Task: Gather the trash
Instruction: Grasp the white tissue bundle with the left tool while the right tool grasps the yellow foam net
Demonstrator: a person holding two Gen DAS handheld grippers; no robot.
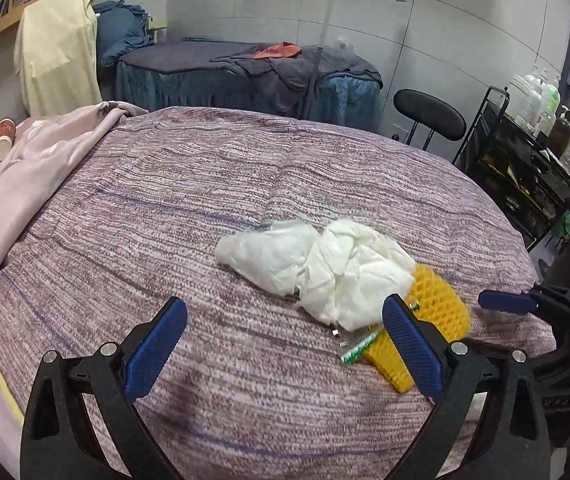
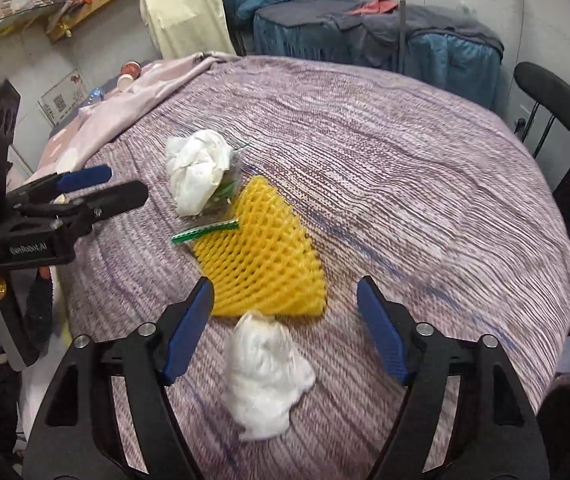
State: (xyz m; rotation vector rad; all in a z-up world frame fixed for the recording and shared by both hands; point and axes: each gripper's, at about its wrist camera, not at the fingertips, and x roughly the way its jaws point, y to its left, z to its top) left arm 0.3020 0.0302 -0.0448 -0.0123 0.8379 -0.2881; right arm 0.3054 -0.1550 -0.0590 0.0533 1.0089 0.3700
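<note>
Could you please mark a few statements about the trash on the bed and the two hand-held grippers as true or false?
1. The left hand-held gripper is open and holds nothing. True.
2. The yellow foam net hangs from the right hand-held gripper. False: it lies on the purple bedspread, and that gripper is open.
3. A crumpled white tissue lies just in front of the right hand-held gripper. True.
4. The green-edged wrapper lies far from the foam net. False: it lies right beside it.
</note>
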